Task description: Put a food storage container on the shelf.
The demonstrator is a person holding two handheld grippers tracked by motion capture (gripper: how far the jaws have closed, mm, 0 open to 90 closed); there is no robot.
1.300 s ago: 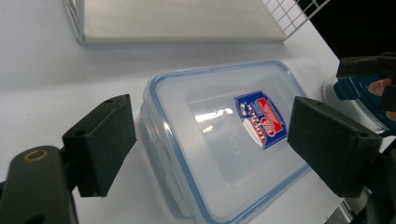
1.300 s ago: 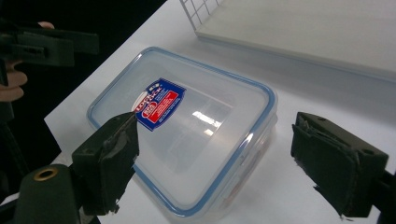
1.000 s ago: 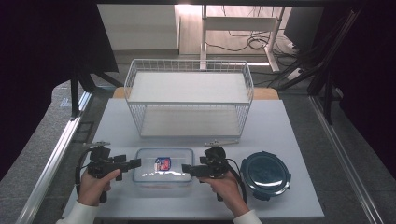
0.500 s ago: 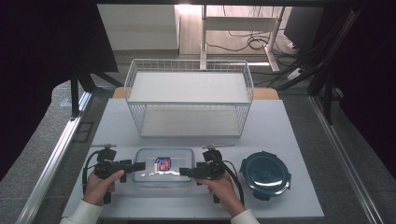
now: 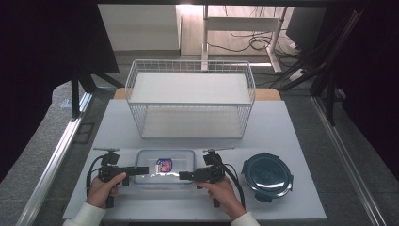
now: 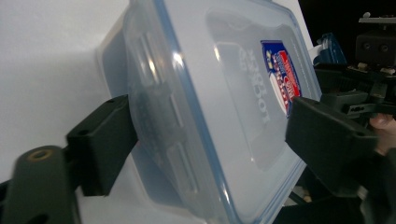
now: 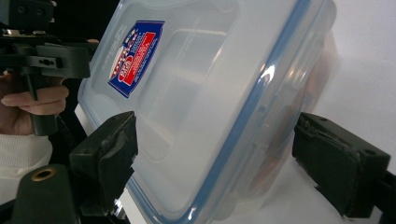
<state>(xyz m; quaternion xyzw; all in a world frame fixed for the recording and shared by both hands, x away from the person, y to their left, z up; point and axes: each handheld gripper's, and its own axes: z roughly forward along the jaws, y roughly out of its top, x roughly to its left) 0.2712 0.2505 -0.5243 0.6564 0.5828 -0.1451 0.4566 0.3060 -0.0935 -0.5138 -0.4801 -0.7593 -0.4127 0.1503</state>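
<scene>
A clear rectangular container [image 5: 164, 165] with a blue-sealed lid and a red and blue label lies flat on the white table [image 5: 282, 132]. My left gripper [image 5: 141, 170] reaches in at its left end, turned on its side. The container [image 6: 224, 93] end sits between the left gripper's [image 6: 215, 135] jaws, one low by the end latch, one over the lid. Those jaws have just been closing, and no firm press shows. My right gripper [image 5: 186, 175] mirrors this at the right end. The container [image 7: 210, 93] end sits between the right gripper's [image 7: 224, 158] open jaws, a sliver apart from the wall.
A white wire two-tier basket rack [image 5: 190, 101] stands behind the container. A round dark container with a latched lid [image 5: 267, 175] sits to the right of my right hand. The table's front edge runs just under both hands.
Both hands have sunk a little toward the table at the container's two ends. The container itself has not moved.
</scene>
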